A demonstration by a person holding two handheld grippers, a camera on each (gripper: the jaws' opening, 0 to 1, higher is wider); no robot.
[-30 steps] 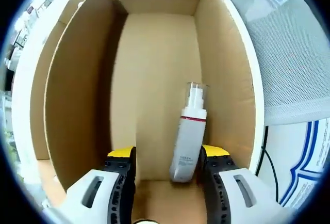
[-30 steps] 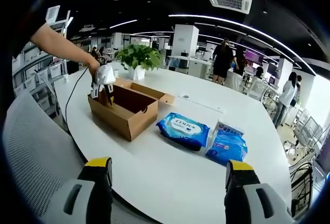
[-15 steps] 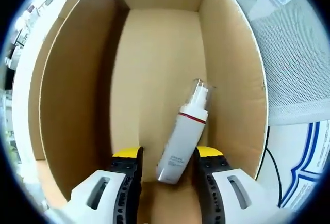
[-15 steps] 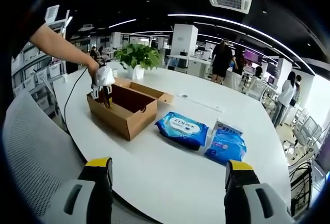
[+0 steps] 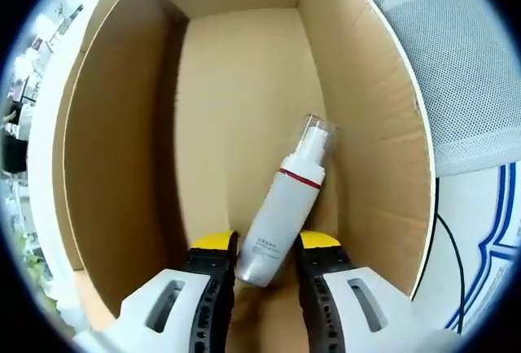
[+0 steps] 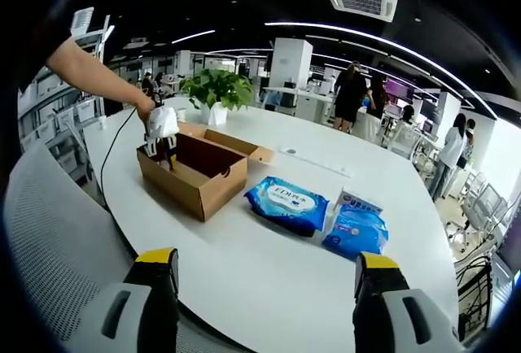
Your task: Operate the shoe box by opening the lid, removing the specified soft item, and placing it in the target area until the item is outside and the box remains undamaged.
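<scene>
Spray bottle (image 5: 281,211), white, red band, clear cap, tilted inside shoe box (image 5: 122,166); left tongs (image 5: 267,249) closed on its base; right tongs (image 6: 266,270) wide apart, empty.

Left gripper (image 5: 267,243) apparently closed on white spray bottle (image 5: 282,204), tilted inside open cardboard shoe box (image 5: 114,166).

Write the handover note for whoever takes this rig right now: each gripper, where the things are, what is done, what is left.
Left gripper: down inside the open cardboard box, jaws closed on the base of the white pump bottle, which leans toward the box's right wall.
Right gripper: open, empty, held above the white table.
Two blue wipe packs lie on the table beside the box.
Done: the box is open, the bottle gripped.
Left: lift the bottle out without scraping the walls and set it on the table.
</scene>
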